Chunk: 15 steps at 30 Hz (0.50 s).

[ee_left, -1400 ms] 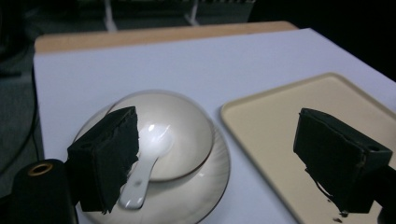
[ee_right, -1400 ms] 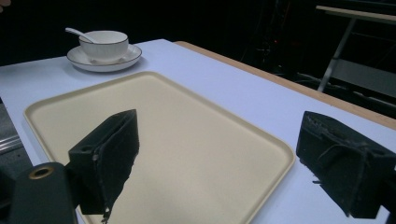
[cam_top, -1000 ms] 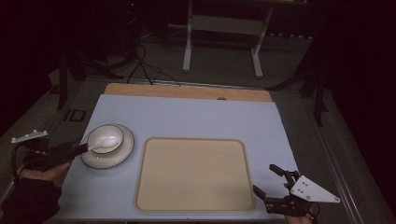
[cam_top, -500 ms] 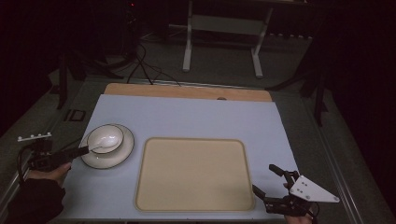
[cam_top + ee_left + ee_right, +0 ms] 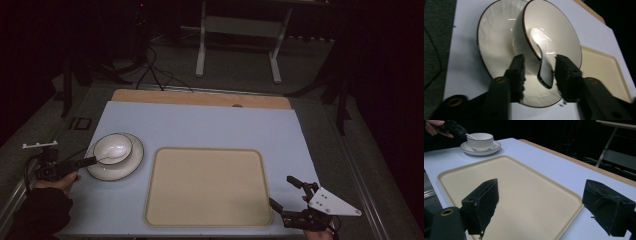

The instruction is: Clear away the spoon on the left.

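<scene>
Grippers, two, hand-held. Left gripper (image 5: 537, 75): jaws parted, standing either side of the spoon handle without closing on it, at the near rim of the saucer. Right gripper (image 5: 541, 206): jaws wide apart, holding nothing, hovering at the near right corner of the tray.

Table (image 5: 200, 120): pale blue top, wooden strip along the far edge.

Tray (image 5: 207, 185): beige, rounded corners, bare, lying at the near middle of the table.

Saucer (image 5: 130, 162): white with dark rim, just left of the tray, apart from it.

Bowl (image 5: 113, 148): white with dark rim, seated on the saucer.

Spoon (image 5: 544, 67): white, scoop resting inside the bowl, handle leaning out over its rim toward the left gripper.
</scene>
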Available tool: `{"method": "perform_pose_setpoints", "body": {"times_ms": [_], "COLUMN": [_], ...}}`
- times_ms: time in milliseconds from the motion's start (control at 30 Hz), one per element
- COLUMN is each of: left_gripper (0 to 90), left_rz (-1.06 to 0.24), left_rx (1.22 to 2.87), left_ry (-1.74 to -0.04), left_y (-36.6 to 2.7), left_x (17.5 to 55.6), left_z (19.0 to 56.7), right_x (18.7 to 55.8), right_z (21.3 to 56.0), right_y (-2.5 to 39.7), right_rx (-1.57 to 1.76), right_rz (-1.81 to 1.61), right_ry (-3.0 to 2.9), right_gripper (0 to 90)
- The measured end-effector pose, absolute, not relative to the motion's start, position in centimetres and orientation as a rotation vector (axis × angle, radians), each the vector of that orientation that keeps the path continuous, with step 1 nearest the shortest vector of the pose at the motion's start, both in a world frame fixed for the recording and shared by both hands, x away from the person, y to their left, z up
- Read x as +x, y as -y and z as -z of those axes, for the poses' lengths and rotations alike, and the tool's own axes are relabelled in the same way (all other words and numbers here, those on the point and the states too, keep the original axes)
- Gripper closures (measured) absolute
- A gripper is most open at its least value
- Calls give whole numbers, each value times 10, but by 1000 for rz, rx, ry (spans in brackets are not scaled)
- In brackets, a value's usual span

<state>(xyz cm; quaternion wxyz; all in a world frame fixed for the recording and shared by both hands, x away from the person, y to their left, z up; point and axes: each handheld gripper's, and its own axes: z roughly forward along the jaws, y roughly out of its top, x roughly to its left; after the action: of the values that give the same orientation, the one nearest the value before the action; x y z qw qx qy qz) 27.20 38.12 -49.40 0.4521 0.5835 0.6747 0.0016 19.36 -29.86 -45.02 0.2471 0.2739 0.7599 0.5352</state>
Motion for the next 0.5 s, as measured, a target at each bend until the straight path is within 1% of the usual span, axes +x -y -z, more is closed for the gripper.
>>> {"method": "perform_pose_setpoints", "body": {"times_ms": [133, 267, 367, 500], "left_gripper": [741, 770, 817, 831], "left_rz": [-19, -17, -21, -21], "left_rx": [1426, 1439, 1477, 1531], "left_ry": [-1661, -1654, -1637, -1621], "left_y": [-381, -380, -377, -373], "left_x": [271, 271, 271, 272], "left_z": [493, 491, 487, 484], "right_x": [195, 195, 195, 195], "right_z": [451, 451, 451, 451], "right_y": [298, 298, 298, 299], "right_rx": [749, 748, 747, 747], "right_rz": [-1459, -1456, -1457, -1456], "right_ry": [-2076, -2077, -2075, -2075], "right_gripper": [137, 138, 138, 138]}}
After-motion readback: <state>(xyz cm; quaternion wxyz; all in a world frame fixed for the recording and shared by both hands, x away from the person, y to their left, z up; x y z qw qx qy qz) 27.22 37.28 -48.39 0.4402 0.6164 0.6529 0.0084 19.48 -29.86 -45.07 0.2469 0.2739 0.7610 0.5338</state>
